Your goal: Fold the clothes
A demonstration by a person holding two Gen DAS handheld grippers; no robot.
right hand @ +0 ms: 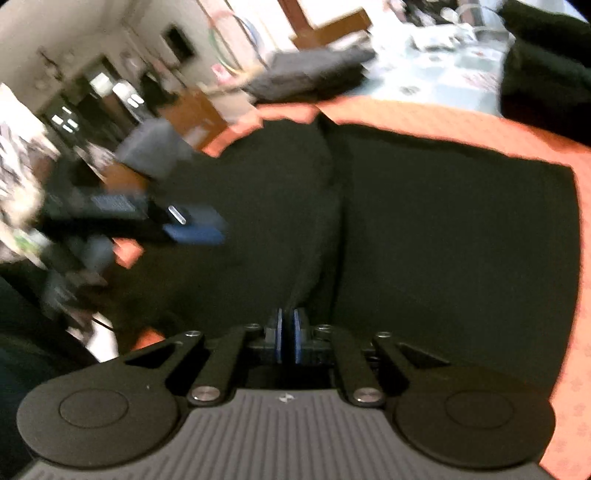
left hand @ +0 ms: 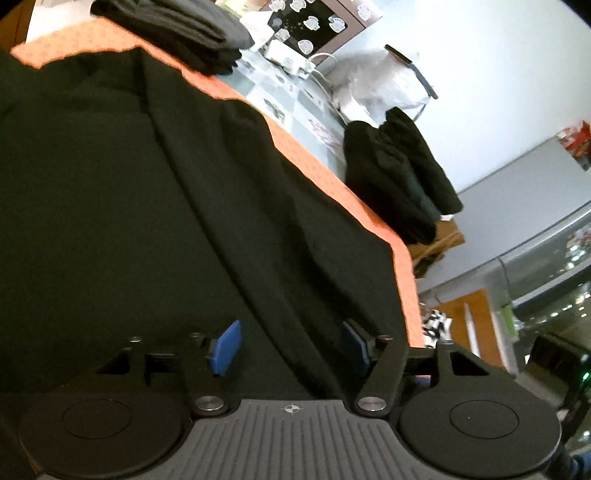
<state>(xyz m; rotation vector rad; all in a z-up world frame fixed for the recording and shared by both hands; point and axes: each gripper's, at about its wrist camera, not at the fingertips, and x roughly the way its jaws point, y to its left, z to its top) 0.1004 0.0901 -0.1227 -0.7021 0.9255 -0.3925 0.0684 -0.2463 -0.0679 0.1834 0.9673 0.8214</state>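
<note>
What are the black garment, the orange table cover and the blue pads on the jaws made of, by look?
Black garment: matte, soft fabric, probably knit; rounded folds, no sheen.
Orange table cover: looks like printed cloth; faint repeating pattern, drapes at the edge.
Blue pads: likely rubber or foam; dull, flat faces.

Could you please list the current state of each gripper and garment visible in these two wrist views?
Left gripper: open, blue pads apart over the cloth.
Right gripper: pads nearly together; whether they pinch fabric cannot be told.
Large black garment: spread on the orange cloth, one lengthwise fold ridge.
Stack of black clothes: folded, at the far end.
Black garment pile: crumpled, unfolded, at the table's edge.
</note>
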